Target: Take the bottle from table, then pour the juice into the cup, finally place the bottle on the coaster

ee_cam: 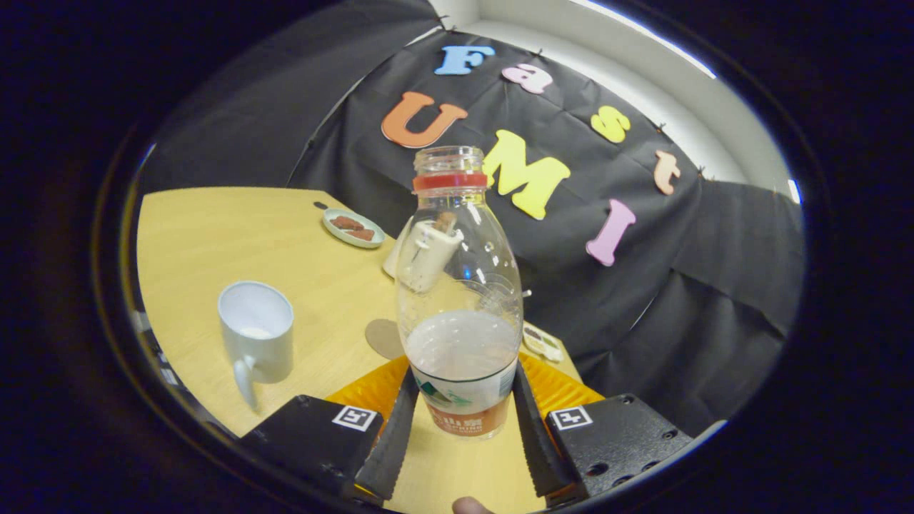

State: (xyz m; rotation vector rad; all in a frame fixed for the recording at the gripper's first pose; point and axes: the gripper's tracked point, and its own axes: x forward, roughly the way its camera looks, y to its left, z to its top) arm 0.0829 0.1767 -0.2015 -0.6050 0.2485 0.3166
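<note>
Wooden table (214, 235), mug (255, 332), small plate (353, 228), round coaster (383, 338)

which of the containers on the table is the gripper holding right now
The clear plastic bottle, uncapped with a red neck ring, is clamped between the gripper fingers. The white mug stands free off to the side, and the small plate lies farther back.

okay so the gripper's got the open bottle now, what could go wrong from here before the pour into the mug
1. The bottle has no cap and is part full, so tilting early could spill juice on the table before reaching the cup.
2. The gripper holds it low, near the base; the tall bottle may swing or slip when tipped.
3. The coaster sits right behind the bottle, partly hidden, so placing could miss.
</note>
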